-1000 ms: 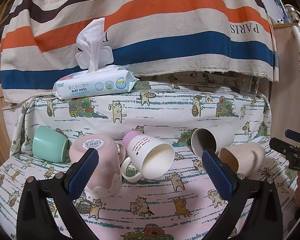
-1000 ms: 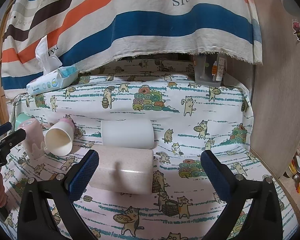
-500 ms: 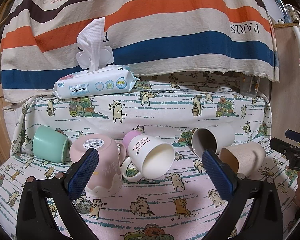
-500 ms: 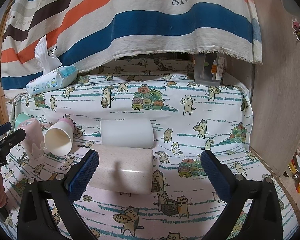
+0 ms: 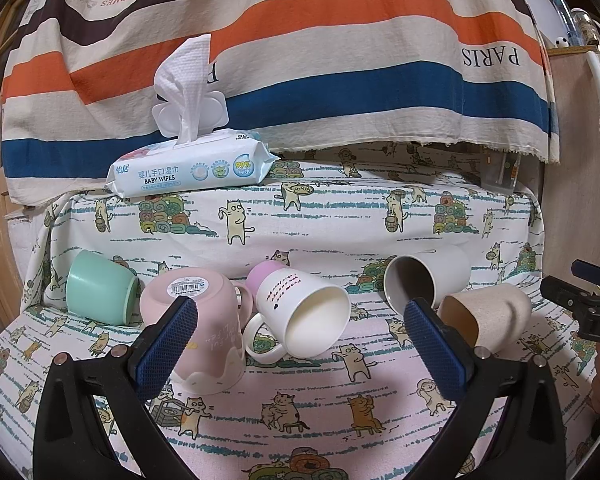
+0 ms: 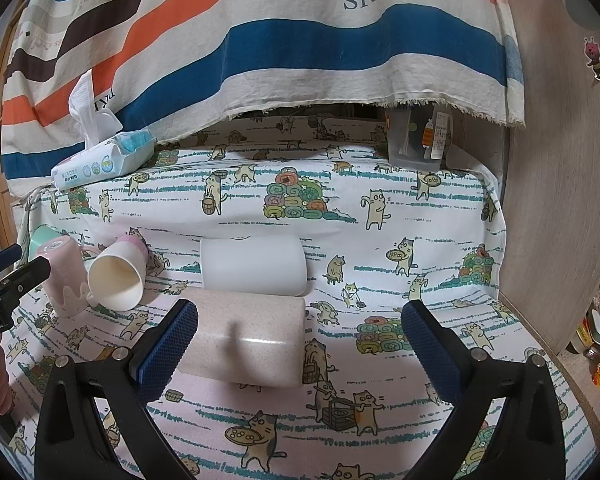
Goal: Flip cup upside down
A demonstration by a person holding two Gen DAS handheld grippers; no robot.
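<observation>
Speckled beige cup (image 6: 244, 340) lies sideways before our spread right claw (image 6: 298, 350); glazed, it may roll into the white cup (image 6: 254, 266) behind. Left claw (image 5: 298, 348) also spread.

Glossy speckled cup (image 6: 246, 338), printed cloth (image 6: 340, 200)

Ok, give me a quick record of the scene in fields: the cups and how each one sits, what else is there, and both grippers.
upside-down cup: pink mug, base up
cups on their sides: green cup, white mug with pink base, white cup, speckled beige cup
surface: cat-print cloth
behind: baby wipes pack on the raised ledge
left hand-held gripper: open, holding nothing
right hand-held gripper: open, holding nothing
</observation>
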